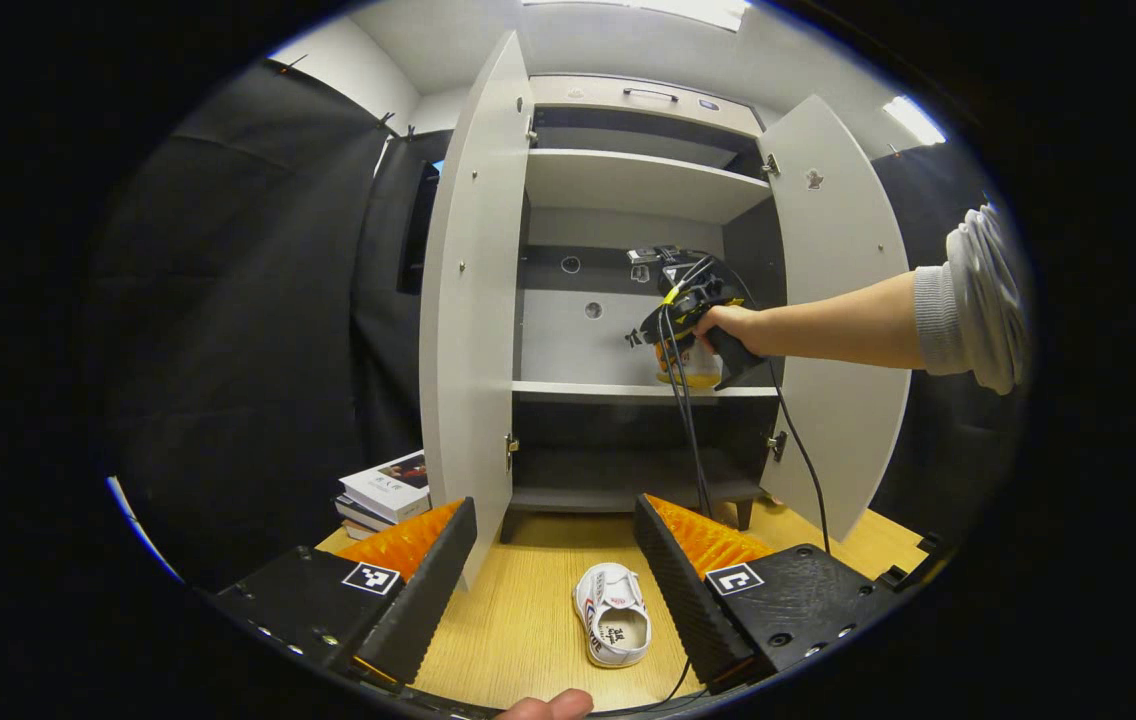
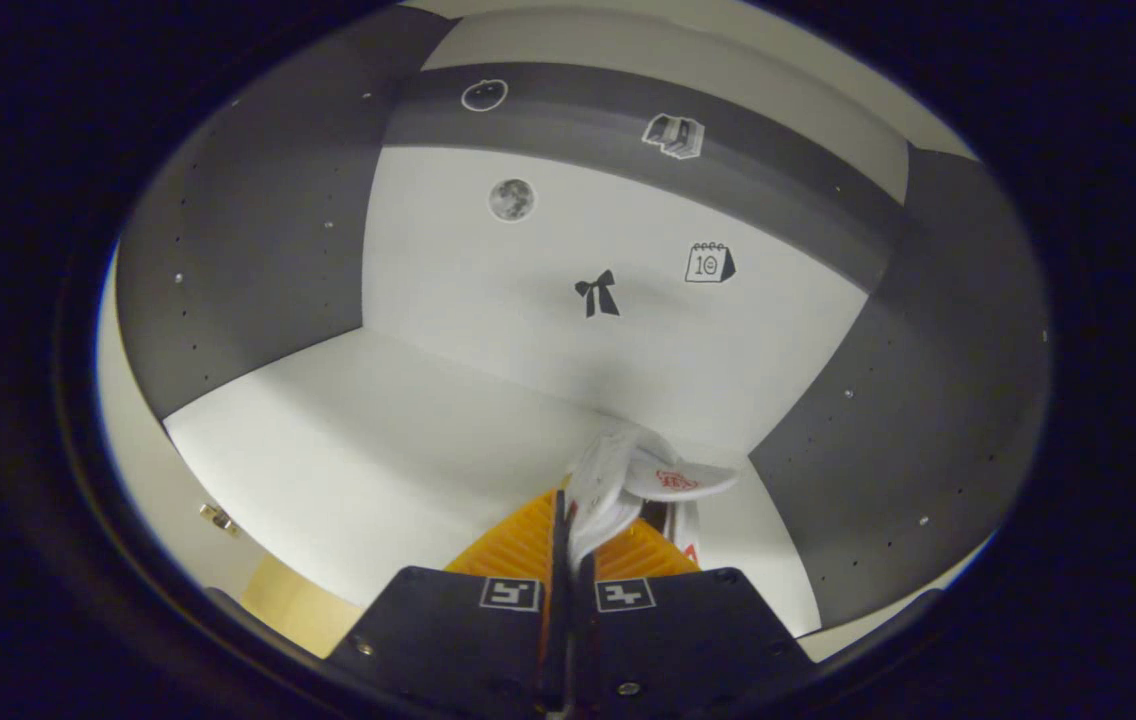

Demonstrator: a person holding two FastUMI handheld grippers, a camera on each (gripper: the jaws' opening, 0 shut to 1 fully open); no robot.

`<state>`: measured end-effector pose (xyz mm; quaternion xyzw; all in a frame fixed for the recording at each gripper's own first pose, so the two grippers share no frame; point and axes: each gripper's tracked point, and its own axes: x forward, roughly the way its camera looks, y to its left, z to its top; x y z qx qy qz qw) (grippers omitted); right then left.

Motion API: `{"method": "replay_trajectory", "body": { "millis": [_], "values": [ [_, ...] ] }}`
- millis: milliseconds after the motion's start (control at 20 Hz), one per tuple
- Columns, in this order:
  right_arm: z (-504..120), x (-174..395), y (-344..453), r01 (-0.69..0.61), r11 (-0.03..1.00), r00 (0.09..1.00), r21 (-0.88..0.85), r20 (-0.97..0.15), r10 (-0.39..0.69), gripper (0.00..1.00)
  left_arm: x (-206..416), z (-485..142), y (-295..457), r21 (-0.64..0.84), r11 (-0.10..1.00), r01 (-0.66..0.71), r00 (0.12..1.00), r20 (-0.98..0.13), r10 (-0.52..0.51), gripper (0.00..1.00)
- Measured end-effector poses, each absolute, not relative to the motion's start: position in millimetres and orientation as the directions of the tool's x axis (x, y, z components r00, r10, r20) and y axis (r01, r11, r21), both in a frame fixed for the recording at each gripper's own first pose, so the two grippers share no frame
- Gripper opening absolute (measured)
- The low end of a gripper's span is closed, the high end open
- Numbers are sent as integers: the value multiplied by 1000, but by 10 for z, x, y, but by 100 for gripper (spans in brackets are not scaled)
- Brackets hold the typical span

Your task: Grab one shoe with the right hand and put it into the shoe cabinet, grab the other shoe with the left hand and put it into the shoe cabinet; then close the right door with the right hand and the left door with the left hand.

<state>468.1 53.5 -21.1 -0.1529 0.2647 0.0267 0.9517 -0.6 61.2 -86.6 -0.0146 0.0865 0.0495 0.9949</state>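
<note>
Stack of books [image 1: 386,497] at eight o'clock on the wooden bench [image 1: 528,610]. Ceiling light [image 1: 913,120] glowing at two o'clock. White wall [image 1: 348,70] at eleven.

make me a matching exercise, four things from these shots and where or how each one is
Things:
1. shoe on the floor
2. held shoe
3. books
4. left door

States:
A. stacked left of the cabinet
B. swung open
C. between the left tool's fingers, untouched
D. pinched in the right tool over a shelf

Pairs: 1-C, 2-D, 3-A, 4-B
</note>
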Motion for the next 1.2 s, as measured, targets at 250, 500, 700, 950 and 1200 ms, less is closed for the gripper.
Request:
{"method": "replay_trajectory", "body": {
  "millis": [250, 500, 700, 950, 1200],
  "values": [
    [-58, 4555, 534, -129, 956, 876, -263, -482, -14, 48, 42, -851, 530, -20, 997, -80, 984, -164, 76, 95],
    [416, 4049, 626, -145, 959, 936, -244, -347, 53, 64, 53, -830, 421, -24, 998, -57, 988, -144, 52, 95],
    [766, 3285, 666, -167, 968, 978, -185, -158, 139, 69, 64, -794, 393, -28, 998, -51, 992, -113, 48, 95],
    [850, 2059, 473, -164, 978, 984, -130, 53, 172, 89, 62, -829, 382, -32, 999, -41, 996, -86, 38, 95],
    [425, 1026, 212, -134, 987, 978, -86, 149, 145, 98, 53, -997, 362, -9, 999, -45, 993, -112, 43, 95]
  ]
}}
